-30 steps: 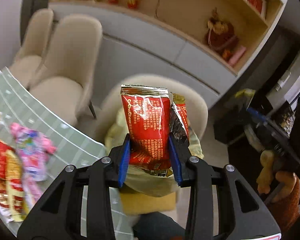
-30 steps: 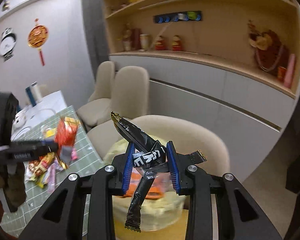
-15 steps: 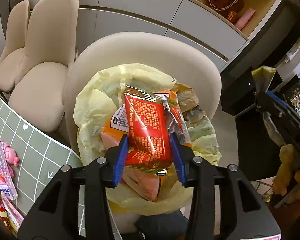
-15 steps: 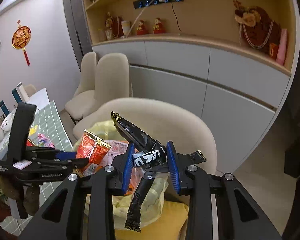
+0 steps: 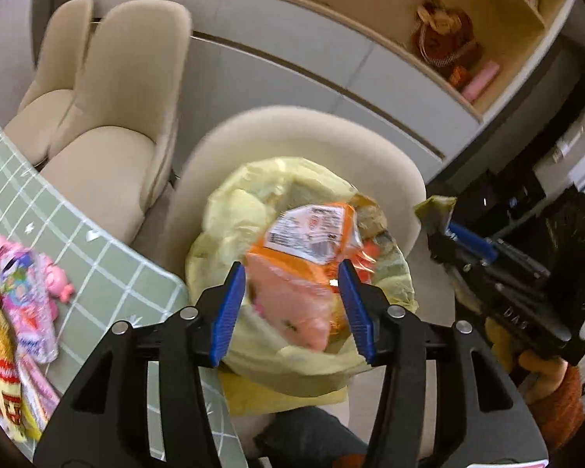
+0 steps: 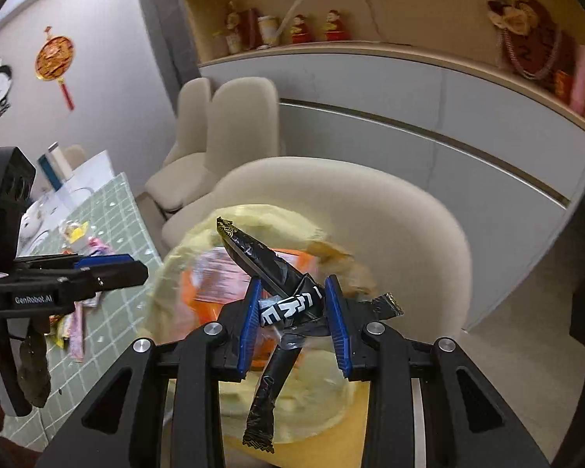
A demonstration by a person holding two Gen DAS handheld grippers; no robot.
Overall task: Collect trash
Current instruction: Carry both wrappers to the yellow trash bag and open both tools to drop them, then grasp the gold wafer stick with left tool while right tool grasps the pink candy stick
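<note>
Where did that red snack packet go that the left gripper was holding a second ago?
It has moved: the left gripper is open and empty, above the yellow trash bag on the beige chair. The packet was probably dropped in; it cannot be clearly picked out there.

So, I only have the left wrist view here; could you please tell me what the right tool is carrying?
Observer: The right tool is shut on a black wrapper with white lettering.
Operator: Thank you. Is it lined up with the bag?
Observer: In the right wrist view the wrapper sits in front of the mouth of the yellow bag. Its lower end dangles below the pads.
</note>
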